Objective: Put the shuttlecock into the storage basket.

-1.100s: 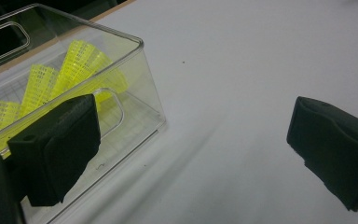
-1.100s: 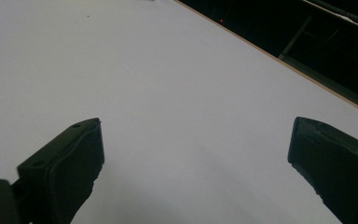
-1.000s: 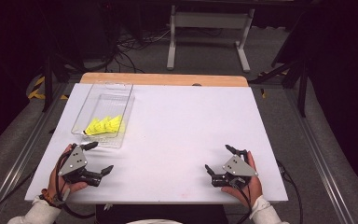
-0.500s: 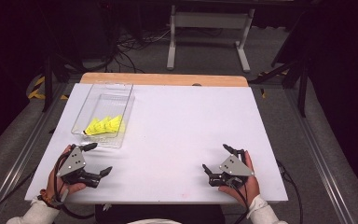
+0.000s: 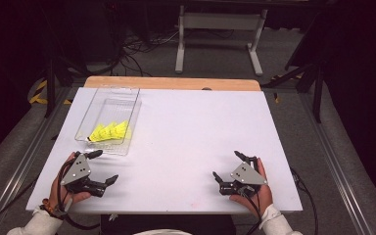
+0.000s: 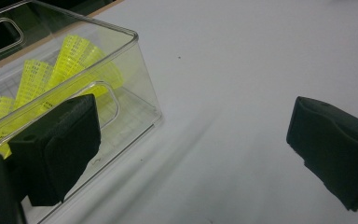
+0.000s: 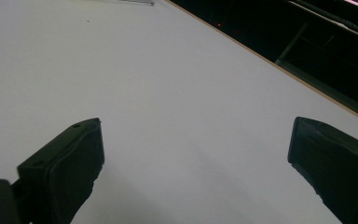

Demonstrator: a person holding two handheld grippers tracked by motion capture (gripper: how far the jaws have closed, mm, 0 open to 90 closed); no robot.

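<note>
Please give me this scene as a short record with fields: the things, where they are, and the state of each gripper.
surface: white table
bin: clear plastic bin, far left of table, open top
contents: yellow shuttlecocks at the bin's near end
left gripper: open, holds nothing, just in front of the bin
right gripper: open, holds nothing, on bare table at near right
contact: neither gripper touches the shuttlecocks

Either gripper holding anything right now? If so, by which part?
Nothing is held. The left gripper and right gripper both rest open on the white table; the yellow mesh shuttlecocks lie untouched in the clear plastic bin.
</note>
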